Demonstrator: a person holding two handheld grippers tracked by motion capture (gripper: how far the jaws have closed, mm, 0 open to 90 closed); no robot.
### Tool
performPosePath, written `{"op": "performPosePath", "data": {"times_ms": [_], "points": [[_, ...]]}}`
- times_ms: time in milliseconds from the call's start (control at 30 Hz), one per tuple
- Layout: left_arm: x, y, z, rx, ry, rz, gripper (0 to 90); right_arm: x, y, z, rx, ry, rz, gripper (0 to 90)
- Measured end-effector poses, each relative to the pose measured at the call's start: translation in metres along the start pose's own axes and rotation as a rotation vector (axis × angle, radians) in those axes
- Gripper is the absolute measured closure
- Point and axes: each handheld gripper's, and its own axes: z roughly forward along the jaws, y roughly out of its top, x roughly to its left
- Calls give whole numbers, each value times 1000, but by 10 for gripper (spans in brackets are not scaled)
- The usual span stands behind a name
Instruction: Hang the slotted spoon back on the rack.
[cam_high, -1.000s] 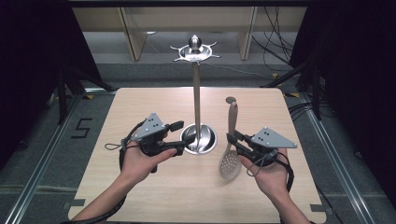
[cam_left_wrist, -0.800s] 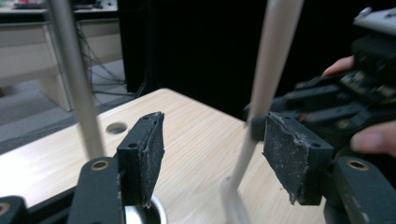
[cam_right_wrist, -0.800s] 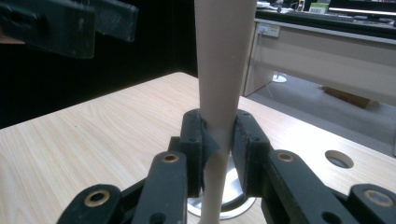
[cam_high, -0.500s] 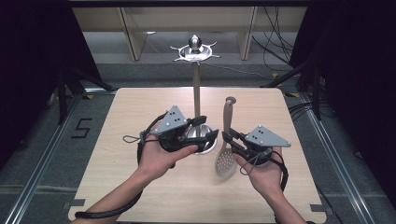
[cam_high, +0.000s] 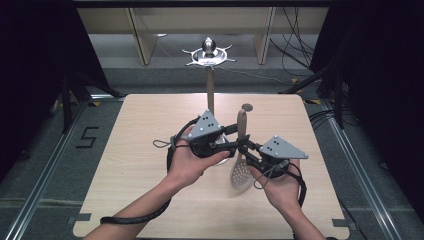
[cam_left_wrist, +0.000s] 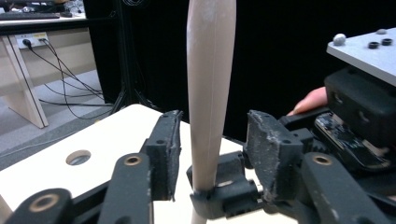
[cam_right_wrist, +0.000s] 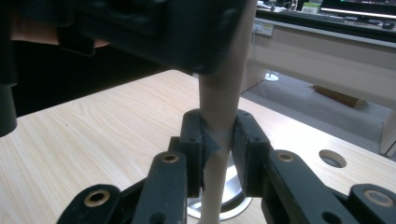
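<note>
The right gripper (cam_high: 248, 148) clamps the slotted spoon (cam_high: 241, 165), handle pointing away.

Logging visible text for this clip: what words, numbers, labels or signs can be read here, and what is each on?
"5": dark mark on the grey floor left of the table, in the high view.
Nothing readable on the tongs, the skimmer or the stand.
Monitor and desk items in the right gripper view's background: too blurred to read.
</note>
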Motion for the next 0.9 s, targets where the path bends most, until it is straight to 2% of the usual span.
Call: {"op": "performPosePath", "data": {"times_ms": [100, 233, 367, 400, 433, 467, 500, 567, 600, 800, 833, 867, 900], "points": [[2, 0, 2, -1, -3, -16, 626, 1, 0, -1, 9, -5, -14, 760], [3, 1, 2, -7, 2, -13, 728, 2, 1, -1, 7, -8, -16, 759], [3, 2, 0, -8, 12, -5, 736, 2, 2, -1, -4, -15, -30, 756], [3, 3, -1, -5, 8, -7, 738, 3, 3, -1, -5, -9, -35, 714], [3, 4, -1, -2, 10, -10, 738, 3, 3, -1, -5, -9, -35, 714], [5, 5, -2, 3, 12, -14, 738, 4, 6, -3, -3, -19, -49, 616], [6, 5, -3, 3, 15, -14, 738, 3, 7, -4, -7, -29, -75, 592], [7, 5, -4, 6, 16, -15, 738, 3, 8, -6, -10, -33, -83, 572], [10, 7, -5, 8, 21, -9, 739, 2, 8, -9, -19, -53, -130, 534], [18, 13, -11, 9, 25, -6, 739, -1, -4, -20, 8, -36, -113, 487], [18, 14, -12, 10, 23, -2, 739, 0, -7, -23, 33, -27, -65, 485], [18, 14, -12, 10, 23, -2, 739, -3, -9, -24, 15, -23, -79, 482], [20, 15, -14, 11, 26, 5, 739, -4, -11, -25, 11, -14, -60, 478]]}}
